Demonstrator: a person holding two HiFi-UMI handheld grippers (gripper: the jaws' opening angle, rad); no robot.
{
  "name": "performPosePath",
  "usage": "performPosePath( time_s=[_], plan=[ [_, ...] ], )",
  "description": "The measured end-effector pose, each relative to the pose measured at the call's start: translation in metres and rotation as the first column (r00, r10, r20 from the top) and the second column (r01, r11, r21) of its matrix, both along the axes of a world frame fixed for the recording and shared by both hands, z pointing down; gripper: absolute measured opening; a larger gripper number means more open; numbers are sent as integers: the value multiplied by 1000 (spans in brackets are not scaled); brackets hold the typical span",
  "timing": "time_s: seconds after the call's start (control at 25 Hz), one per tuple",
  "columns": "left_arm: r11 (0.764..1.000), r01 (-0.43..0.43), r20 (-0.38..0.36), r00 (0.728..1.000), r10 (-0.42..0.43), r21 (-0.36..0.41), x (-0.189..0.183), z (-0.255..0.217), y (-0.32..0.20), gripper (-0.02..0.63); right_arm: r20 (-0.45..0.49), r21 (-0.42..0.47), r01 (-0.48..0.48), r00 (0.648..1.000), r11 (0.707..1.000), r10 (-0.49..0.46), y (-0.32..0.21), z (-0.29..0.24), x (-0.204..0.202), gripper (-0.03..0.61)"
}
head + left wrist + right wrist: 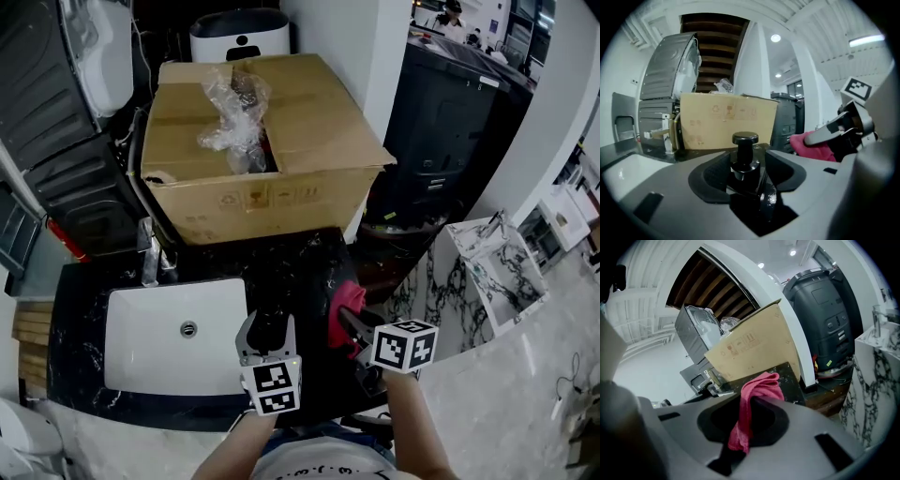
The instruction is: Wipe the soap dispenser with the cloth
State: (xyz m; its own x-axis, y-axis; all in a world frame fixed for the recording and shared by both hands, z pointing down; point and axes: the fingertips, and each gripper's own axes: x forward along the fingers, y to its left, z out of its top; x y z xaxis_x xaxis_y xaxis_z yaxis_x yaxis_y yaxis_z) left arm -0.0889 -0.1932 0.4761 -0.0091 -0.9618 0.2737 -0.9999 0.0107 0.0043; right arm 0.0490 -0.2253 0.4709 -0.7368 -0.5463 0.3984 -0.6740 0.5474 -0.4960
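Observation:
The soap dispenser (270,328) is a black pump bottle, and my left gripper (267,323) is shut on it above the dark counter's front edge. In the left gripper view the dispenser's pump head (744,139) stands upright between the jaws of the left gripper (746,166). My right gripper (343,325) is shut on a red cloth (348,297) just right of the dispenser, a small gap apart. The cloth (752,401) hangs bunched from the right gripper (745,420). From the left gripper view, the cloth (811,145) and right gripper (836,131) show at right.
A white sink (141,352) is set in the black counter (300,262), with a faucet (150,253) behind it. A large open cardboard box (309,122) with plastic wrap stands at the back. A black machine (450,122) and a marble stand (497,267) are to the right.

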Motion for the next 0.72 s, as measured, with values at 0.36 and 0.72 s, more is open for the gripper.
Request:
performPosePath(
  time_s=[0.36, 0.72],
  plan=[
    [996, 82, 32, 996, -81, -43, -5, 16, -13, 219, -23, -8, -7, 1000, 1000, 6, 5, 4, 5, 52],
    [808, -561, -99, 807, 582, 179, -8, 8, 16, 218, -19, -6, 77, 997, 997, -77, 20, 5, -23, 52]
  ],
)
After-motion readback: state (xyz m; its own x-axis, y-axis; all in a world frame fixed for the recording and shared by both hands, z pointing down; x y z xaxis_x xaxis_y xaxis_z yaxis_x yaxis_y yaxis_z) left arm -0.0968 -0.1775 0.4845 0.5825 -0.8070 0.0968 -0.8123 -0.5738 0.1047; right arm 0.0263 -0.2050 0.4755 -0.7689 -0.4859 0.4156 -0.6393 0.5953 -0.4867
